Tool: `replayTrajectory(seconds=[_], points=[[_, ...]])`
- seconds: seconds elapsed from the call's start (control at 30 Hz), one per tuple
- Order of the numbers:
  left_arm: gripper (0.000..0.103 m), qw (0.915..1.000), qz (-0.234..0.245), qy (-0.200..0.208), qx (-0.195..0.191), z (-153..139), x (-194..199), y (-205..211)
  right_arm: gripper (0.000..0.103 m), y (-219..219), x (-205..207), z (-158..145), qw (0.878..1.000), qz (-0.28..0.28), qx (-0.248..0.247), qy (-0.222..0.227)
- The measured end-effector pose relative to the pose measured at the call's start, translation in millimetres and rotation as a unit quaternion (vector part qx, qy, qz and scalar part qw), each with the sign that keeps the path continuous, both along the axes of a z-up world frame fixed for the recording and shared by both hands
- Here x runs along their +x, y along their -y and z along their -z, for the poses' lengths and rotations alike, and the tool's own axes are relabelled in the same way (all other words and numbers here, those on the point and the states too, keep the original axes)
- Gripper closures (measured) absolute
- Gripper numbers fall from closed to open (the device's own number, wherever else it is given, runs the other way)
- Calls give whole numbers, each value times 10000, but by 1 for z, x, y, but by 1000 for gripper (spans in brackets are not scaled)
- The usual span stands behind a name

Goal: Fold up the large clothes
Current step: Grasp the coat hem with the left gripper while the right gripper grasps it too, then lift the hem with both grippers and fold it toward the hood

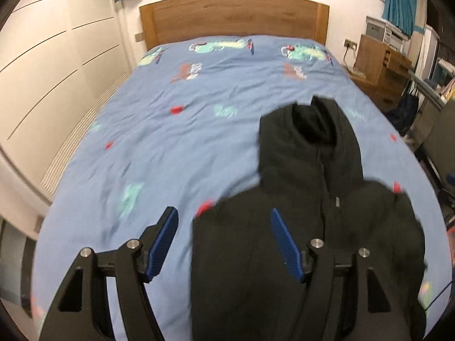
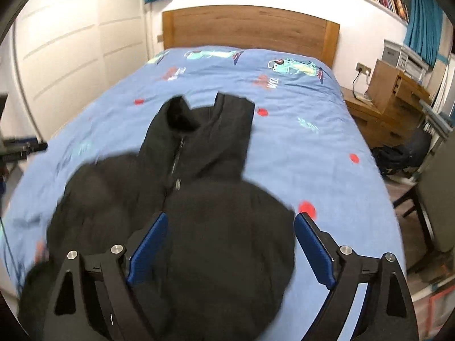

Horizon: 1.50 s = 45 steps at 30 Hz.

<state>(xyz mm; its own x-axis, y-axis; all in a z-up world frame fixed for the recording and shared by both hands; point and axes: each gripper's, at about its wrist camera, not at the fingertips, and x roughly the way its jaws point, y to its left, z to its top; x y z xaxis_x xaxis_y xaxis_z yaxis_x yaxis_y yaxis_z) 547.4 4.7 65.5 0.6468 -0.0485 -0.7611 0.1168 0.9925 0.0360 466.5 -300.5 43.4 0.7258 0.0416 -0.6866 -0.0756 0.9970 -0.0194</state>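
Both tongs, left and right, gape empty above the jacket. It looks bulky, soft and floppy: pinch it at the shoulder edges ahead.

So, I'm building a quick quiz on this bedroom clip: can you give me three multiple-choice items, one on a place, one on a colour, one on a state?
1. Where does the jacket lie?
A. on the bed
B. on the floor
C. on the desk

2. What colour is the bed cover?
A. white
B. blue with prints
C. green

3. How is the jacket's zip?
A. fully open
B. closed up the front
C. missing

Answers:
1 A, the jacket is spread on the cover below the headboard.
2 B, the cover is light blue with red dots and pictures.
3 B, the zip line runs closed to the collar.
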Motion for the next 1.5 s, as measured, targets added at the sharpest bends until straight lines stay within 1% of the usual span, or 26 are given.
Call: replayTrajectory(seconds=[0.07,0.1,0.13,0.2,0.33,0.47,0.6,0.67,0.8,0.83,0.87,0.9,0.93,0.97,1.03,1.07,1.13,1.2,1.3,1.4,1.5], points=[[37,9999,32,13,-108,7,32,11,12,3,48,6,9998,87,151,65],[37,9997,49,-19,-224,15,56,19,12,5,72,12,9995,133,265,77],[37,9996,64,-42,-284,21,67,24,12,7,88,17,9992,174,351,72],[37,9989,140,-117,-441,36,102,40,11,10,128,29,9978,298,583,39],[37,9974,293,-253,-613,58,147,65,6,14,186,49,9943,431,971,-5],[37,9962,387,-294,-726,82,188,89,4,12,231,63,9945,452,945,-38],[37,9962,277,-384,-725,108,220,100,3,18,267,83,9922,532,1121,-133],[37,9964,214,-423,-704,120,231,102,2,20,281,95,9906,579,1225,-199],[38,9962,232,-539,-650,138,238,107,2,18,304,116,9887,580,1336,-364],[44,9960,243,-563,-651,140,240,108,3,18,307,119,9882,577,1362,-399],[66,9953,298,-642,-668,143,241,109,11,17,310,123,9873,563,1411,-455],[77,9946,318,-733,-667,145,241,110,22,16,313,126,9861,503,1489,-546],[86,9940,315,-810,-671,146,240,110,50,15,315,128,9851,447,1531,-644],[90,9941,328,-801,-656,146,238,110,68,12,317,130,9847,360,1531,-747],[93,9947,388,-754,-575,140,229,110,85,5,311,126,9871,212,1388,-768],[94,9948,389,-744,-576,137,225,109,88,3,305,121,9876,143,1371,-752],[94,9948,356,-702,-646,126,212,103,90,2,291,109,9881,24,1379,-682],[95,9951,312,-647,-677,115,200,98,91,1,277,95,9886,-99,1385,-583],[95,9950,260,-573,-775,96,172,87,92,-5,242,68,9903,-307,1295,-389],[96,9945,269,-529,-862,77,135,75,92,-13,206,44,9910,-515,1215,-217],[96,9945,332,-459,-878,60,93,63,92,-20,161,24,9907,-742,1138,-10]])
